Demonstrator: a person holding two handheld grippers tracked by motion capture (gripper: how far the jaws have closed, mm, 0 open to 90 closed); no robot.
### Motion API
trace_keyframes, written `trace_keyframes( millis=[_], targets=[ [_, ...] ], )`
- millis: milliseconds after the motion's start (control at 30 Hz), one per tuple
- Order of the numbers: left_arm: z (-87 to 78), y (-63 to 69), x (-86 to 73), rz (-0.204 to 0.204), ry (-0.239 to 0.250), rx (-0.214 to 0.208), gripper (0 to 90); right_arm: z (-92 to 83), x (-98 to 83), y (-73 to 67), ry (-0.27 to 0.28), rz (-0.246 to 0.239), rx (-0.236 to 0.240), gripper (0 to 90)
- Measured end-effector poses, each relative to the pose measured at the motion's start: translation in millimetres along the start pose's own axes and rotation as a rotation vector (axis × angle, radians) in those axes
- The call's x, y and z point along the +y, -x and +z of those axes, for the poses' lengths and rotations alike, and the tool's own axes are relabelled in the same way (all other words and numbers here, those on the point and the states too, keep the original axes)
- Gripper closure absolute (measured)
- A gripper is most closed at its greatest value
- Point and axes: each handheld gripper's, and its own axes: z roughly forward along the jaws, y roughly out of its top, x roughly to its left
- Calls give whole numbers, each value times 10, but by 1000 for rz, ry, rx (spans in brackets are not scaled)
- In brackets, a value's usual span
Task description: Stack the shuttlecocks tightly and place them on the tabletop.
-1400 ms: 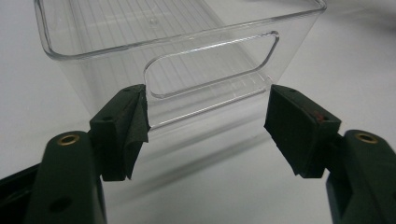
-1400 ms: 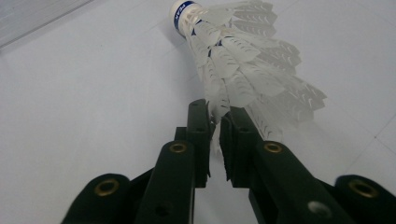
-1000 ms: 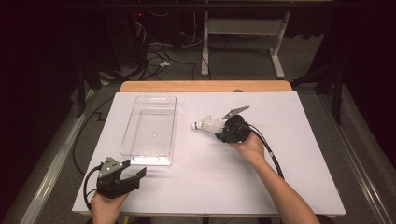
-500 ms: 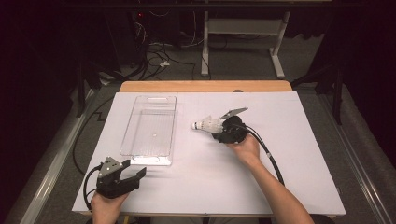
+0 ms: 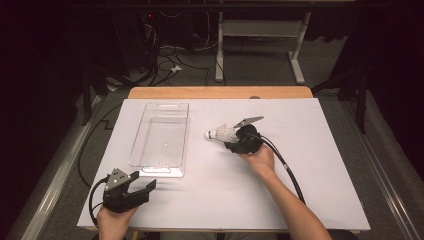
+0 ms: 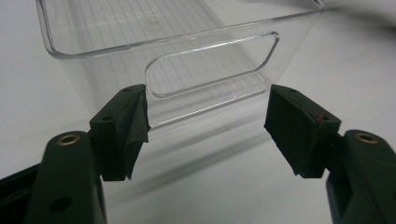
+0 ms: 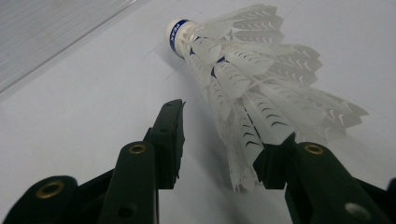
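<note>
The high view is looking forward and down from above the person's side, taking in the whole white rectangular table. The left gripper view is sitting close and low, facing the handle end of the clear plastic ribbed tray at 12 o'clock. The right gripper view is looking very closely at the white feathered shuttlecock, with what is probably that same tray's edge at 10 o'clock.

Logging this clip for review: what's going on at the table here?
A person works at a white table with a gripper in each hand. The right gripper is at a white shuttlecock lying on the table; its jaws stand around the feather skirt, one pad touching the feathers and the other apart from them. The left gripper rests open, aimed at the near end of an empty clear plastic bin.
</note>
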Motion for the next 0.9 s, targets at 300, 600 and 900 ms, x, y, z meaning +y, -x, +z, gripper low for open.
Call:
trace_keyframes(
  millis=[300,600,900],
  targets=[
    [-15,-17,-9,-9,9,-7,314,15,17,15,16,4,-5,591],
    [-10,-14,-8,-9,8,-16,314,47,34,-3,22,6,-4,594],
    [-16,-12,-9,-6,10,-20,314,86,61,-20,29,5,-12,622]
  ],
)
